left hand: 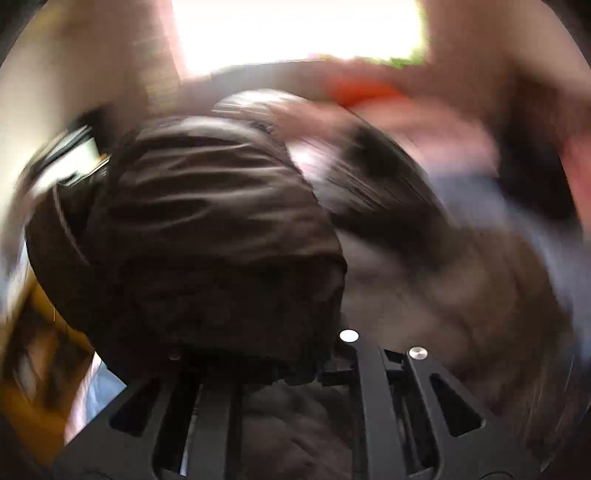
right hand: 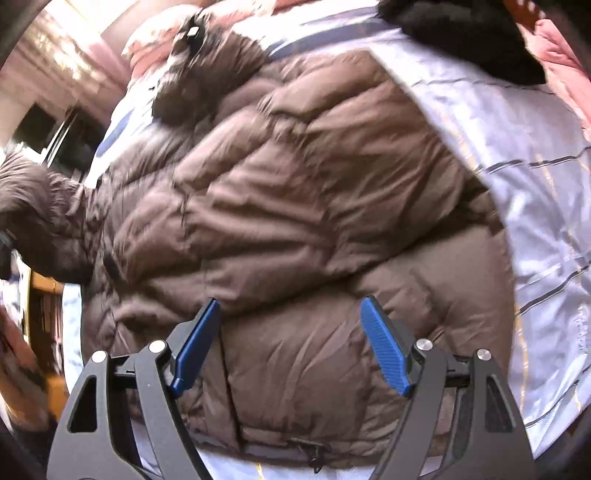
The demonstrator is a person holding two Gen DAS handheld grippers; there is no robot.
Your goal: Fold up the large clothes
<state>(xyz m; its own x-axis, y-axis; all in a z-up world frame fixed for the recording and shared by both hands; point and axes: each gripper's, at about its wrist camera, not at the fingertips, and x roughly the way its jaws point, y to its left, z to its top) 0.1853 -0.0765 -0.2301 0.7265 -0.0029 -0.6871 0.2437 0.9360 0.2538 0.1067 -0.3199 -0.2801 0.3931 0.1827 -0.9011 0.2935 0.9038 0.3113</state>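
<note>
A brown quilted jacket [right hand: 295, 206] lies spread on a bed's pale striped sheet [right hand: 546, 184], its long axis running from the hem and zipper pull at the near edge away toward a dark fur-trimmed collar [right hand: 199, 74] at the far end. The right gripper [right hand: 291, 325] hangs over the hem end, pointing steeply down, its blue pads [right hand: 384, 347] spread wide with only the padded cloth showing beyond them and nothing pinched. The left gripper [left hand: 258, 365] is clenched on a fold of the same jacket [left hand: 207, 229], which bulges dark and close against its lens and hides the fingertips; from the right wrist view that bunched part, probably a sleeve, rises at the jacket's left side. By this reading the left hand has the part to be folded across the body, while the right is the nearer one to the hem. The quilting looks slippery and springy, so a fold may not lie flat unaided. Pink bedding [right hand: 561, 62] and a black garment [right hand: 465, 33] lie beyond the sheet; bright window light [left hand: 295, 29] washes out the blurred room behind.
</note>
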